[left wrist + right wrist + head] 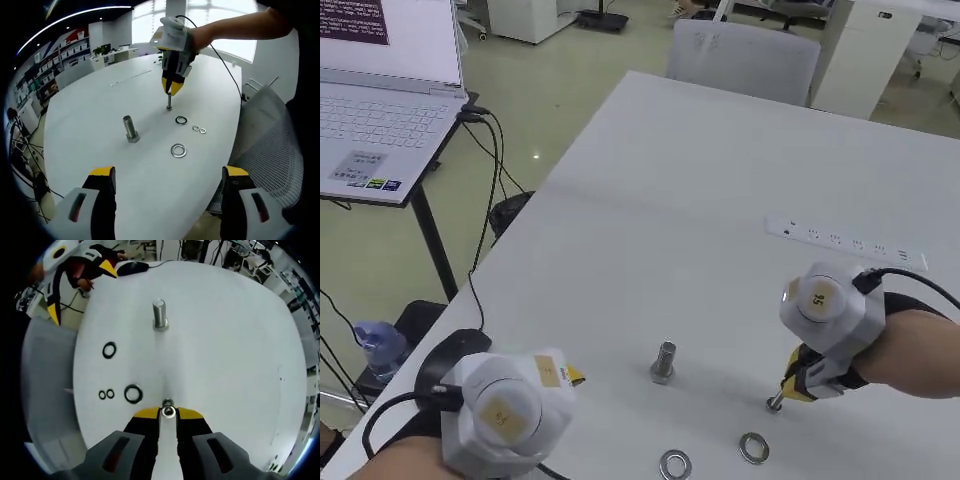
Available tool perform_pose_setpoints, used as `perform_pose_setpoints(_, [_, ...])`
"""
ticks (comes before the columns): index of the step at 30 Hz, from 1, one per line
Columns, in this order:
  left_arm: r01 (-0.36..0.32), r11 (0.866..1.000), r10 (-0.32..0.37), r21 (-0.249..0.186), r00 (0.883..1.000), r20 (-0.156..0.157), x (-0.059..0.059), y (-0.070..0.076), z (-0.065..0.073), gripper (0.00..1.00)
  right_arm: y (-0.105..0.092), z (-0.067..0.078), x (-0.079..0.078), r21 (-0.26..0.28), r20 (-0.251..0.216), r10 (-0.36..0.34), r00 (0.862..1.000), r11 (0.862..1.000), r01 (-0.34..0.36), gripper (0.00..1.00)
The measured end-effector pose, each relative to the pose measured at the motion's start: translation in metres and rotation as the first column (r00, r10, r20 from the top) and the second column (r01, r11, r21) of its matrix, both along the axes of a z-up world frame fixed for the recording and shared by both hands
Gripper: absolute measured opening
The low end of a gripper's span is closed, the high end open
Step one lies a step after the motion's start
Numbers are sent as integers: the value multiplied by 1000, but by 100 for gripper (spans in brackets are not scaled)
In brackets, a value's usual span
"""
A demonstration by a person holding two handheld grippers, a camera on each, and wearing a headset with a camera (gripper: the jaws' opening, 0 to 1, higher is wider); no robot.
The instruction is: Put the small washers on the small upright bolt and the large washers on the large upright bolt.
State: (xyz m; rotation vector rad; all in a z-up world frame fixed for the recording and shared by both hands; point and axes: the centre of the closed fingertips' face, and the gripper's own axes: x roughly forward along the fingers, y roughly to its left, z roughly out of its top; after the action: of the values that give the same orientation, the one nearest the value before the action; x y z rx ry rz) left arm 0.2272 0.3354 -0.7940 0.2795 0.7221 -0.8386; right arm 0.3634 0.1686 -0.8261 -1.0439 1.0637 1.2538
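Note:
The small upright bolt (775, 403) stands under the tips of my right gripper (792, 385). In the right gripper view that gripper (168, 412) is shut on a small washer (168, 411), right at the small bolt's top. The large upright bolt (663, 362) (159, 313) stands bare to its left. Two large washers (675, 464) (753, 447) lie flat near the table's front edge. Two small washers (102, 395) (110, 393) lie side by side beside a large washer (133, 394). My left gripper (169, 172) is open and holds nothing, back from the large bolt (130, 128).
A white power strip (845, 243) lies on the white table (700, 200) behind the right gripper. A grey chair (745, 60) stands at the far end. A laptop (380, 110) sits on a stand to the left, with cables and a water bottle (378, 345) below it.

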Motion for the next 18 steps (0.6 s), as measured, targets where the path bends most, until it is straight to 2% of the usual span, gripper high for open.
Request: perform_pose_setpoints(18, [-7,1000,7,-2,1000,4,0,2,0,86,-2,-27,-2,-29,-11,8,1000,1000,-9,13])
